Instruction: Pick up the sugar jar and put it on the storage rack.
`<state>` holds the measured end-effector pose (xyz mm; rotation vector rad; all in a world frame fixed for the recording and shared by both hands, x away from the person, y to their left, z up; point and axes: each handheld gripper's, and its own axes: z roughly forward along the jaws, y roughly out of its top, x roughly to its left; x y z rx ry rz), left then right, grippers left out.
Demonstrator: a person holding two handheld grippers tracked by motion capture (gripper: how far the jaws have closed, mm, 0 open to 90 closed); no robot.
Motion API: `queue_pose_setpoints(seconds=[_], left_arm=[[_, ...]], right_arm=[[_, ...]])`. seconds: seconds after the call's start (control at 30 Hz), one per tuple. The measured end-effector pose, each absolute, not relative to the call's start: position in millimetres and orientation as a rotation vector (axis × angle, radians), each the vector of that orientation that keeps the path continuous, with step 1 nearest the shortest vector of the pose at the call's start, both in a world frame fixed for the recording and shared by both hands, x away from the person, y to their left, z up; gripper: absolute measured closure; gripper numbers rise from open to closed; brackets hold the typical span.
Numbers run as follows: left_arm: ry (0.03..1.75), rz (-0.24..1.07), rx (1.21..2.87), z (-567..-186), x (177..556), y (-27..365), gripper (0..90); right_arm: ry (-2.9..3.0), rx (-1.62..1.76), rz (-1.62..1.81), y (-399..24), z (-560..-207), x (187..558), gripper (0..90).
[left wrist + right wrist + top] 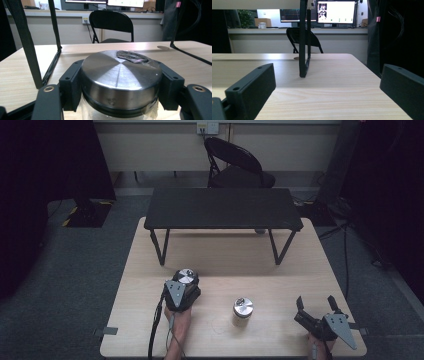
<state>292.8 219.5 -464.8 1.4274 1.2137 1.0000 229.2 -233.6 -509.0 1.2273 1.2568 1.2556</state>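
The jar point(186, 278) with the steel lid is standing left of centre on the counter point(280, 280), likely glass-bodied, so rigid, smooth and breakable; taking it just under the lid rim seems safest. The left hand-held gripper point(183, 290) is clamping it there, pads pressing both sides. A second jar point(243, 312) is standing apart. The right hand-held gripper point(316, 303) is resting wide open, holding nothing.
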Motion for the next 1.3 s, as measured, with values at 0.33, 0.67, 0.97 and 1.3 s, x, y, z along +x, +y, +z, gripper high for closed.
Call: queue_pose_setpoints(seconds=[0.33, 0.67, 0.97, 1.3], left_arm=[[1.205, 1.007, 1.466, -456.9, 286.7, 216.3, 33.9], [1.185, 0.980, 1.472, -440.4, 282.2, 215.9, 34.6], [1.168, 0.966, 1.471, -410.5, 279.3, 216.7, 34.8], [1.111, 0.947, 1.456, -383.5, 277.4, 215.4, 34.9]], right_arm=[[1.257, 1.225, 1.258, -234.0, -509.3, 229.1, 0.0], [1.252, 1.222, 1.264, -234.4, -510.3, 228.4, 0.0], [1.260, 1.220, 1.264, -235.2, -509.7, 228.6, 0.0], [1.262, 1.218, 1.271, -236.1, -509.9, 228.4, 0.0]])
